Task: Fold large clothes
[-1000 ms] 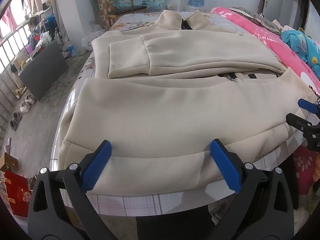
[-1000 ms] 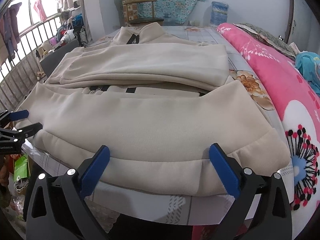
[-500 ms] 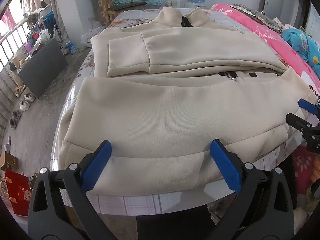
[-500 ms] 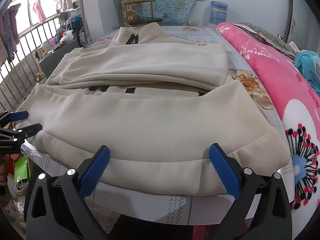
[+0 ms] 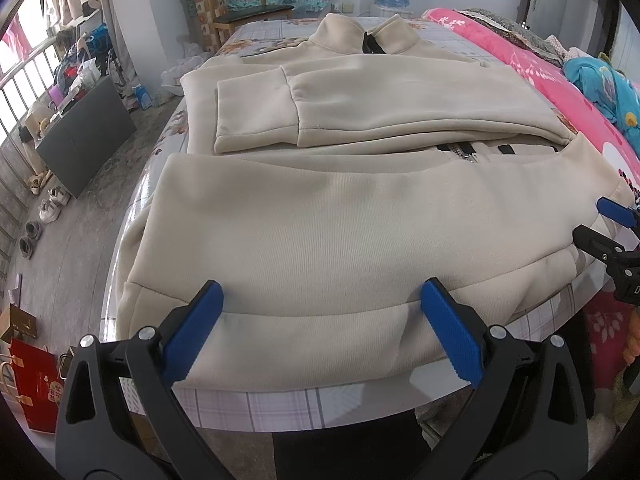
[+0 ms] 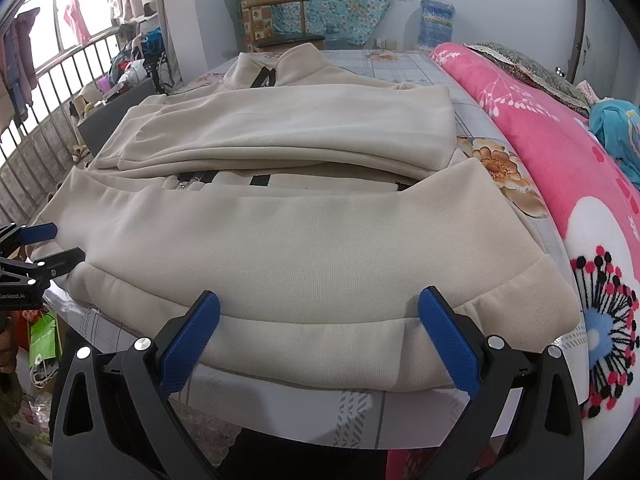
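Cream zip-front jacket lying flat across the bed, collar at the far end and ribbed hem at the near edge. Both sleeves are folded across the chest; one cuff rests on the jacket's left side, beyond the exposed zipper. The lower body panel lies doubled over itself on the near side of that zipper.

The left gripper hangs just in front of the hem with its jaws spread wide and nothing between them. The right gripper stands likewise before the hem nearer the jacket's right corner, jaws released and empty. Each gripper shows at the margin of the other's view.

Against the views of one second earlier, the left wrist view has shifted slightly, so that the collar sits a little higher in it; the jacket itself has not moved, and the right gripper's view is nearly unchanged. Judgement: no grasp has begun. The sleeve folds appear complete, and the remaining step is probably to pinch the hem at two points and carry it toward the collar. A pink floral quilt borders the jacket's right side.
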